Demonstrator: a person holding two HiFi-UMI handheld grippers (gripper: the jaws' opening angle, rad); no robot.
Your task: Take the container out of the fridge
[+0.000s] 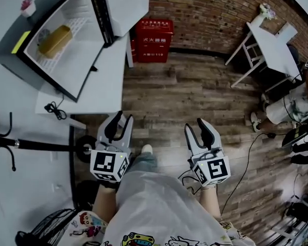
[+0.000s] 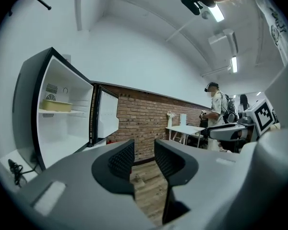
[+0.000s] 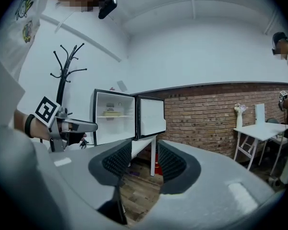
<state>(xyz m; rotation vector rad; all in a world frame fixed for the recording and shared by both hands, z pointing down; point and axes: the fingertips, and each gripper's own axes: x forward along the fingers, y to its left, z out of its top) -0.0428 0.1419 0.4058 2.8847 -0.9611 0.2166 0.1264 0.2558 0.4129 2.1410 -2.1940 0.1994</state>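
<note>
One fridge (image 1: 13,53) stands at the far left on a white table (image 1: 105,88), its door (image 1: 124,4) swung open to the right and its top corner cut off by the frame edge. The yellow container (image 1: 55,41) lies inside on the wire shelf, well apart from both grippers. In the left gripper view it is only a small pale shape (image 2: 56,105), and in the right gripper view it is too tiny to make out any detail (image 3: 112,113). A black cable (image 1: 55,109) lies on the table's near edge. Just right of the table, a red box (image 1: 152,40) sits against the brick wall, its print too small to read. Nearer, over the wooden floor (image 1: 185,94), the left gripper (image 1: 123,118) is held with its jaws apart and nothing between them, only floorboards showing through the gap. The right gripper (image 1: 196,127) beside it likewise has its jaws parted and empty. The person's forearms are mostly hidden behind the marker cubes and a pale shirt. Far right, a white folding table (image 1: 269,45) stands by the wall, and another person (image 1: 297,104) is partly cut off by the frame edge.
</note>
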